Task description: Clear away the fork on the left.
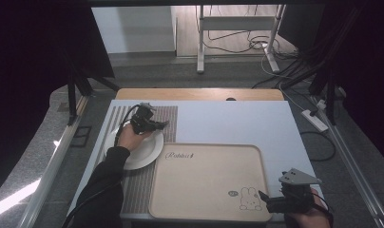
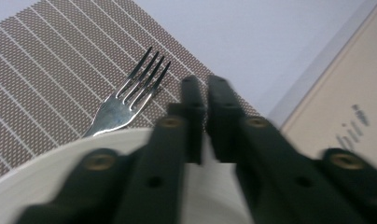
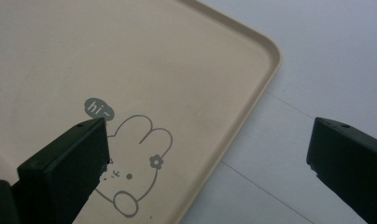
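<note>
Two tools at a bench, one over a plate, one beside a tray.

Left tool (image 1: 158, 124) hangs over the white plate (image 1: 147, 154), which lies on the striped mat (image 1: 138, 185) at the bench's left; its jaws stand pressed together with nothing between them, just above the plate's far rim (image 2: 46, 161). Beyond that rim a fork (image 2: 126, 102) lies on the mat, tines pointing away. Right tool (image 1: 262, 197) rests at the near right corner of the beige tray (image 1: 204, 175), jaws wide apart over the rabbit drawing (image 3: 135, 158), holding nothing.
</note>
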